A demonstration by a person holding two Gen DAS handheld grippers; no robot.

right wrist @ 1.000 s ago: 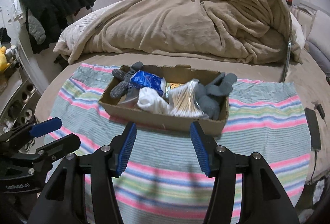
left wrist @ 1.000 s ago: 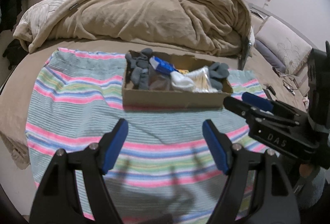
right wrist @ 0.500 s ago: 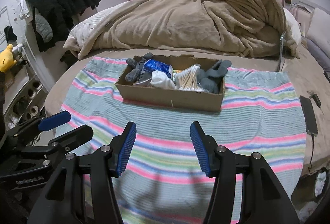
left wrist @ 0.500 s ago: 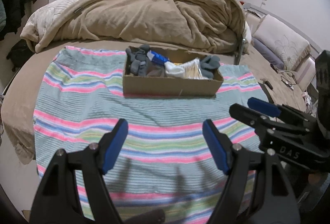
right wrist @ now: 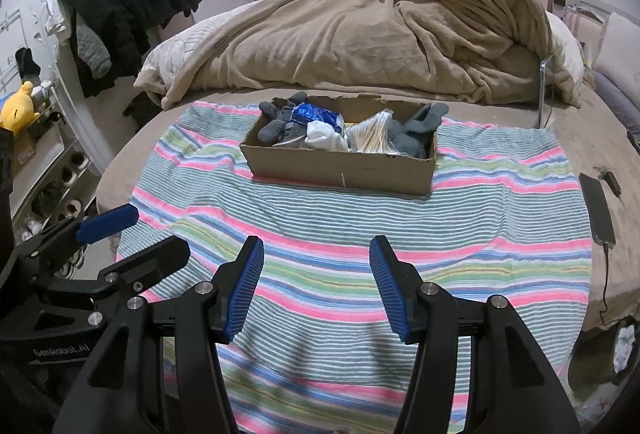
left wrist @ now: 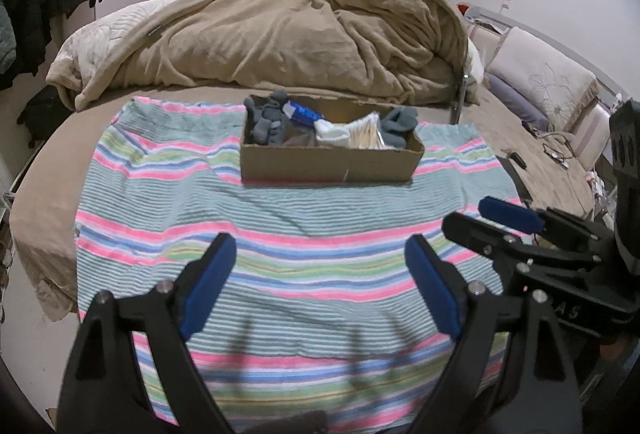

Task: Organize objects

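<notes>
A cardboard box point(left wrist: 328, 164) point(right wrist: 340, 172) sits on a striped cloth point(left wrist: 280, 234) point(right wrist: 480, 214) on the bed. It holds grey socks point(left wrist: 264, 118) point(right wrist: 416, 134), a blue packet point(left wrist: 300, 113) point(right wrist: 316, 113), a white sock point(left wrist: 332, 132) point(right wrist: 324, 138) and a bundle of cotton swabs point(left wrist: 366, 130) point(right wrist: 370, 138). My left gripper point(left wrist: 320, 290) is open and empty, well back from the box. My right gripper point(right wrist: 316, 286) is open and empty, also well short of the box. Each gripper shows in the other's view, the right one point(left wrist: 516, 230) and the left one point(right wrist: 120, 238).
A heaped tan blanket point(left wrist: 280, 38) point(right wrist: 380, 38) lies behind the box. A phone with a cable point(right wrist: 598, 208) rests on the bed to the right. Dark clothes point(right wrist: 128, 6) hang at the left, above shelves with a yellow toy point(right wrist: 18, 104). Pillows point(left wrist: 544, 82) lie at the right.
Both grippers have drawn back from the box, which now looks smaller and farther away. Both stay open and empty.
</notes>
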